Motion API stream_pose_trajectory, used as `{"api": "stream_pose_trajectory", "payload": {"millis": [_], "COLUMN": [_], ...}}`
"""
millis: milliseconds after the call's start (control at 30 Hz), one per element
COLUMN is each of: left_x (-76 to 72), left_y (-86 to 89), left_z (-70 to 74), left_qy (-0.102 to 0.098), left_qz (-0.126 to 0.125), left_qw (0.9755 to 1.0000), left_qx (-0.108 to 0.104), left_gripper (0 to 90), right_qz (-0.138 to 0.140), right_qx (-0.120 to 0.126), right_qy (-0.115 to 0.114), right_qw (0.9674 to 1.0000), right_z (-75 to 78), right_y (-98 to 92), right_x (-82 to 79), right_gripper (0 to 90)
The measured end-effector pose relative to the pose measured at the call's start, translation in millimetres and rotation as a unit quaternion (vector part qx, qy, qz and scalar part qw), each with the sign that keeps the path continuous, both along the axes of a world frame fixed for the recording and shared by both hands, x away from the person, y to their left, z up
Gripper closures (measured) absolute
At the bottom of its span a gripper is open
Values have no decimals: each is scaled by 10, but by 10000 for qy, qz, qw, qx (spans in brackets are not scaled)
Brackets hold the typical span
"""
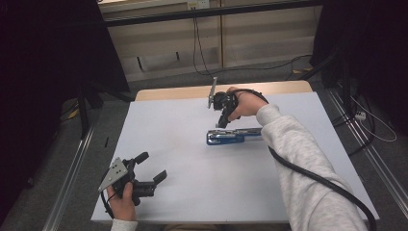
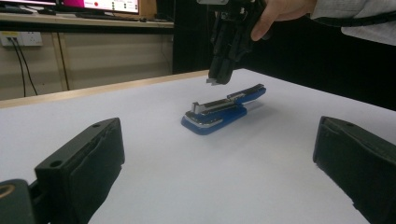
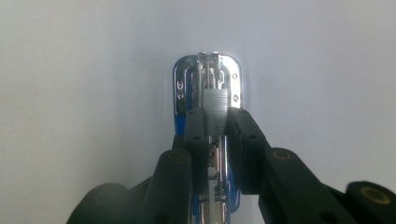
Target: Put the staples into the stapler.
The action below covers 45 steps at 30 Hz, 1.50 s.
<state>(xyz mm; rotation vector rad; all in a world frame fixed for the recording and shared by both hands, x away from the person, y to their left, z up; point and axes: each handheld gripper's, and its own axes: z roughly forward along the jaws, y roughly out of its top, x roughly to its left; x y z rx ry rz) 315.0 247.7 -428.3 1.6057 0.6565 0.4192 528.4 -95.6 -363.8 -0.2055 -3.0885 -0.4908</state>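
Stapler (image 1: 234,135), blue with a metal top, lies flat near the middle of the white table (image 1: 183,183), its long axis running left-right in the high view. It looks opened out: in the left gripper view the metal magazine arm sits raised off the blue base (image 2: 212,122).

Right gripper (image 1: 223,120) is held nose-down just above the stapler's left end. In the right gripper view its jaws stand narrowly parted with a small strip of staples (image 3: 215,109) between them, apparently pinched, directly over the open channel (image 3: 210,77) of the stapler. In the left gripper view a small pale piece shows at the tips (image 2: 214,82), clear of the stapler, not yet touching.

Step judged in hand: loading staples into the magazine. The next move calls for lowering the strip straight into the channel, keeping it aligned with the rails, then letting go. A tilted strip could catch on the channel wall.

Left gripper (image 1: 153,169) rests at the near left corner of the table, jaws spread wide, nothing in them, well apart from the stapler.

Surroundings: a black cable (image 1: 308,178) trails along the grey sleeve (image 1: 298,159). Nothing lies between the strip and the stapler.
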Motion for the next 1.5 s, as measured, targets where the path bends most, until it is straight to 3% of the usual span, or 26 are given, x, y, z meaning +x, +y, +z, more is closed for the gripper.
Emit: {"api": "stream_pose_trajectory", "payload": {"millis": [300,367,400,433,567,600,700,967,1500], "left_x": [-14,-4,-10,2,-7,6,-11,-11,-15], "left_y": [-6,1,-6,7,-6,8,-7,1,-6], "left_z": [-1,3,1,3,0,3,-2,2,-1], "left_qy": [66,-31,25,-57,19,-79,40,-45,8], "left_qz": [-29,-16,1,15,-6,40,-13,-5,-33], "left_qw": [10000,10000,10000,10000,10000,9999,10000,10000,10000], "left_qx": [-24,29,-24,62,-25,74,-21,73,60], "left_gripper": [20,21,21,21,21,21,21,21,21], "right_qz": [-105,-90,-108,-104,-90,-121,-97,-96,-83], "right_qx": [62,80,83,92,131,103,143,172,250], "right_qy": [-59,-64,-52,-52,-52,-70,-70,-57,-30], "right_qw": [9999,9999,9999,9999,9999,9998,9998,9998,9996], "right_z": [48,45,45,43,41,46,47,42,-3], "right_y": [-31,-28,-24,-19,-4,0,16,54,93], "right_x": [15,15,13,13,21,19,24,29,26], "right_gripper": [785,785,785,785,785,785,785,785,785]}}
